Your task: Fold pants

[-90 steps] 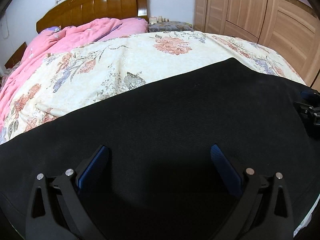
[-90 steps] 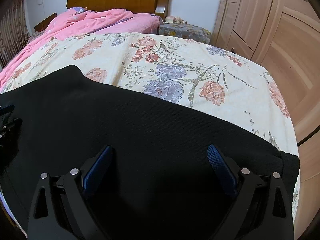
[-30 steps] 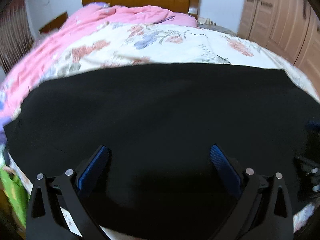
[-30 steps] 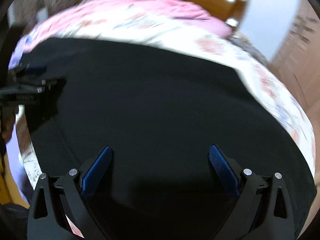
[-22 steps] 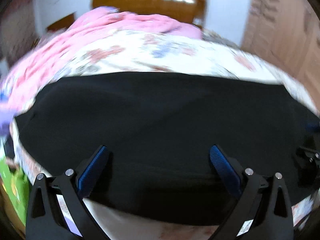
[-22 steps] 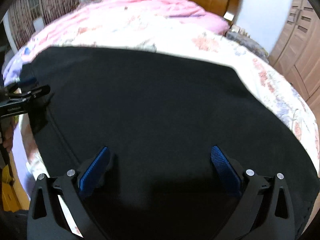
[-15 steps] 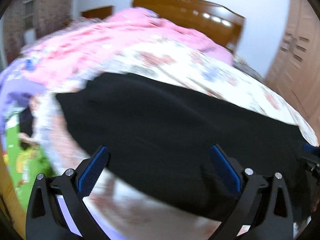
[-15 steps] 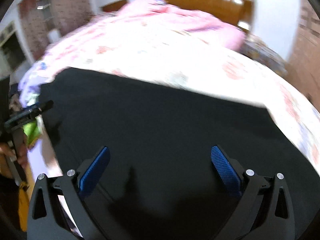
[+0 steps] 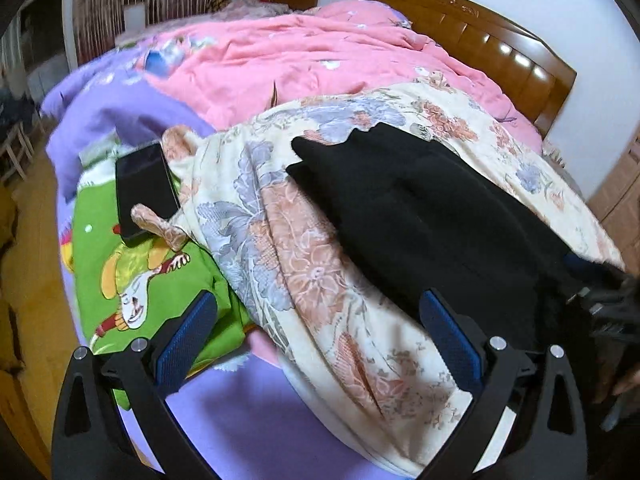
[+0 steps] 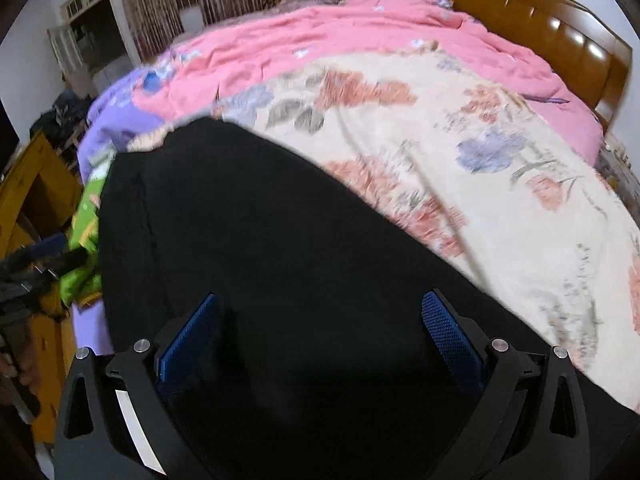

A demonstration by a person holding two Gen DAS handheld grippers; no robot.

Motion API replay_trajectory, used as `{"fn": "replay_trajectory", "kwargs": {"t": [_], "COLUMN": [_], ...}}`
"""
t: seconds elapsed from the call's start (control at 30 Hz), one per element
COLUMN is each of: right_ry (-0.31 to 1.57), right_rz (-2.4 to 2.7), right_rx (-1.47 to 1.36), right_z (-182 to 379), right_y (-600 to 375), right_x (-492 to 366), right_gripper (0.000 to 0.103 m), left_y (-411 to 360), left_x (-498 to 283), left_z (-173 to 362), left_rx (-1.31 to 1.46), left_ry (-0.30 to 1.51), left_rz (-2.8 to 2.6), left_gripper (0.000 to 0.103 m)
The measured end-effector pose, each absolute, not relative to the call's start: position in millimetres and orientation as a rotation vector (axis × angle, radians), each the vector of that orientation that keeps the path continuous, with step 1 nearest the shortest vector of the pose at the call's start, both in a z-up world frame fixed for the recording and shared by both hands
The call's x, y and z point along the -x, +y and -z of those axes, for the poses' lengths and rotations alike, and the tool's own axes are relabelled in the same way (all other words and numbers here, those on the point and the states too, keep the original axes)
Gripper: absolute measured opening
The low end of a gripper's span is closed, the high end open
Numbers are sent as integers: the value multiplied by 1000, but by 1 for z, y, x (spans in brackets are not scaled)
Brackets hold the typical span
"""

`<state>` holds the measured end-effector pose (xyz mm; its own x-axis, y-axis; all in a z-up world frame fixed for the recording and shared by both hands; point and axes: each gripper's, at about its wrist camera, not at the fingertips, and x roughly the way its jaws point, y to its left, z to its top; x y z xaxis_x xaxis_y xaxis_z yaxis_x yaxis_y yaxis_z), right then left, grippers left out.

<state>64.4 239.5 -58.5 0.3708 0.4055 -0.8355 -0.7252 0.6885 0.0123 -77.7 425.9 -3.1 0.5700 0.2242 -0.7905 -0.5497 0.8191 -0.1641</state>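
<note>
The black pants (image 9: 420,208) lie flat as a long band across the floral sheet (image 9: 304,256). My left gripper (image 9: 318,332) is open and holds nothing. It hovers past the pants' left end, over the sheet's hanging edge, with its right pad close to the black cloth. My right gripper (image 10: 318,338) is open too, low over the pants (image 10: 280,260), with black cloth spread under both fingers. Each gripper shows in the other's view: the right gripper (image 9: 600,292) at the right edge, the left gripper (image 10: 36,264) at the left edge.
A dark phone (image 9: 144,188) lies on a green cartoon sheet (image 9: 132,280) by the bed's left corner. A pink quilt (image 9: 304,52) is bunched at the back before the wooden headboard (image 9: 500,40). Purple bedding (image 9: 248,420) hangs below. Yellow wooden furniture (image 10: 36,184) stands at the left.
Both views have swung left along the pants. My left gripper has gone from over the black cloth to beyond its left end. The phone and green sheet have come into view.
</note>
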Motion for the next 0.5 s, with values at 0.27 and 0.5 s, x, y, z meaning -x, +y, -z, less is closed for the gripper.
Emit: {"fn": "replay_trajectory", "kwargs": {"t": [0.27, 0.5], "right_ry": [896, 894], "right_rz": [-728, -726], "right_rx": [450, 454], "right_z": [63, 65], "right_y": [242, 245], "right_x": [-57, -57], "right_gripper": [99, 99], "left_y": [474, 492], "left_x": [29, -10], "left_z": [7, 22], "left_rx": [617, 639], "left_ry": [788, 781], "left_rz": [-341, -311], "left_gripper": [99, 84]}}
